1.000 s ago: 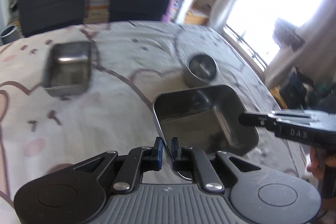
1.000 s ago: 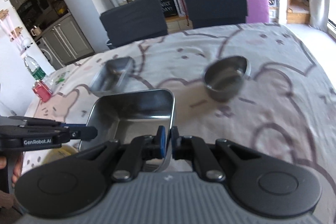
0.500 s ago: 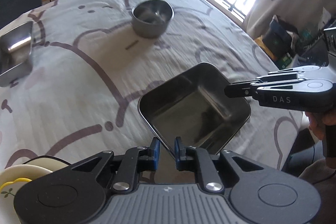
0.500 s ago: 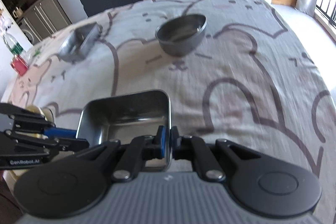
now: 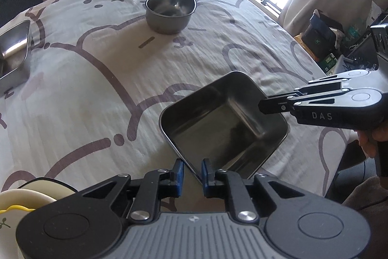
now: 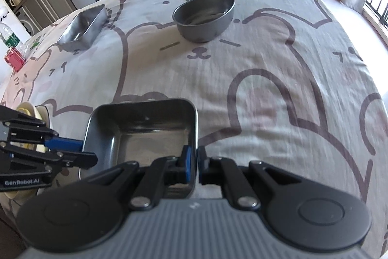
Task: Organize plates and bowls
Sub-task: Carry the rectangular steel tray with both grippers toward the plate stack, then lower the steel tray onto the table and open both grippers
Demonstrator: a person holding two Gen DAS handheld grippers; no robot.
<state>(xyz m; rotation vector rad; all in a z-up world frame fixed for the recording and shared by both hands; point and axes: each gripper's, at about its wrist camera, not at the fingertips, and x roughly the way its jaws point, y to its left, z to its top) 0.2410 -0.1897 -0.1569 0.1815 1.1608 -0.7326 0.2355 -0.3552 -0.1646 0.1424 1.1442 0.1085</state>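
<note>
- My right gripper (image 6: pixel 196 163) is clamped on the near wall of the square steel tray (image 6: pixel 143 130); one blue pad sits inside the wall and the other outside, pressed tight on the metal.
- My left gripper (image 5: pixel 192 174) straddles the tray's corner rim (image 5: pixel 225 128). Its jaws have just been opening, and the rim stands between the blue pads (image 5: pixel 179 174) with a gap on the left side, so I read this one as released, not pinching.
- In the right wrist view the left gripper (image 6: pixel 72 149) reaches in from the left edge to the tray's side wall.
- The tray sits low over the near part of the cartoon-print tablecloth (image 5: pixel 84 89); I cannot tell whether its base touches the cloth.
- A round steel bowl (image 6: pixel 205 15) stands upright farther back on the cloth, well apart from the tray.
- A rectangular steel tin (image 6: pixel 83 28) rests at the far left of the table.
- A cream plate with yellow trim (image 5: pixel 17 210) shows at the near left edge, just beside my left gripper's body.
- A hand (image 5: pixel 371 140) holds the right gripper's handle at the right edge.
</note>
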